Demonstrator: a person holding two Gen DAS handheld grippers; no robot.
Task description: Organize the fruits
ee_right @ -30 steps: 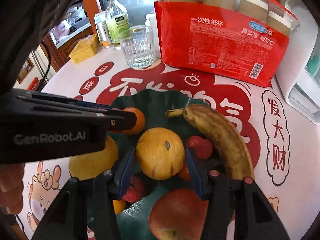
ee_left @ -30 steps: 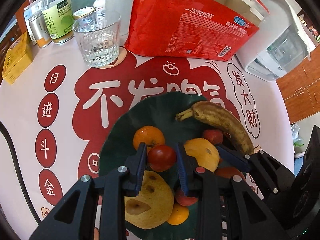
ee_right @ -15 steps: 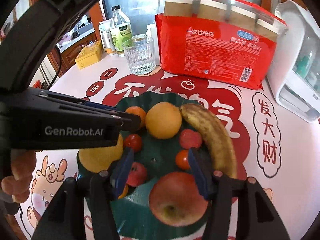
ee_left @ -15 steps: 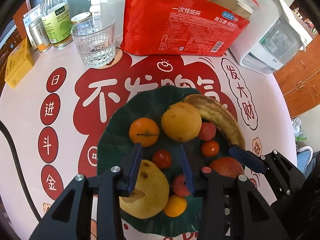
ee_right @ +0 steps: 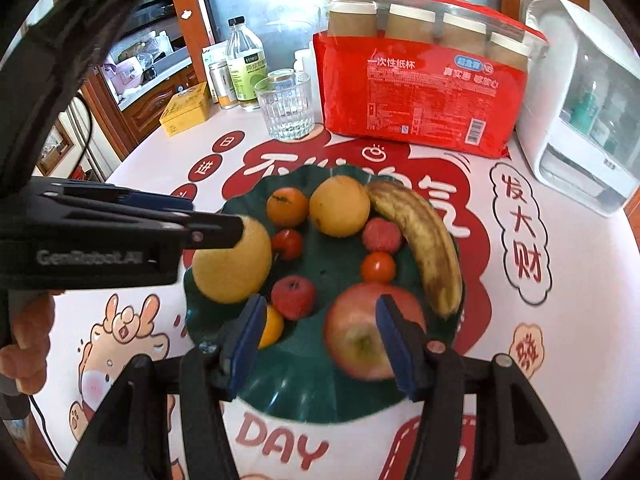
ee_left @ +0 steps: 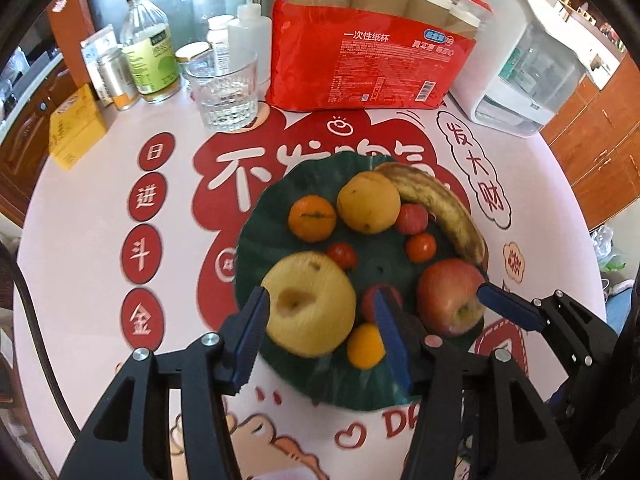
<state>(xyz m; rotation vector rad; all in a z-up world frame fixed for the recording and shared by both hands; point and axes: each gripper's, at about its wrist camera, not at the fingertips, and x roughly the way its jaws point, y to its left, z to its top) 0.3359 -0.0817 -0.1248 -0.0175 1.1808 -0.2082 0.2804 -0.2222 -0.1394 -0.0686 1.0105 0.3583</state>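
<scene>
A dark green plate (ee_left: 276,192) on the printed tablecloth holds the fruit: an orange (ee_left: 368,202), a tangerine (ee_left: 312,218), a banana (ee_left: 440,208), a red apple (ee_left: 450,296), a yellow pear (ee_left: 310,304), two cherry tomatoes (ee_left: 342,255) and other small fruits. My left gripper (ee_left: 318,320) hovers above the plate's near side. Its jaws are opening, and the pads touch nothing; the pear lies below them. In the right wrist view my right gripper (ee_right: 320,320) hangs open over the plate (ee_right: 304,392), above the red apple (ee_right: 360,328), gripping nothing.
Behind the plate stand a glass (ee_left: 224,92), a red pack of paper cups (ee_left: 372,68), bottles (ee_left: 148,52) and a yellow box (ee_left: 76,128). A white appliance (ee_left: 528,60) sits at the back right. A hand (ee_right: 28,344) shows at the left edge.
The left gripper let go of a cherry tomato and the right let go of the orange; both fruits now lie on the plate. Both grippers rose and drew back, and the left jaws widened.
</scene>
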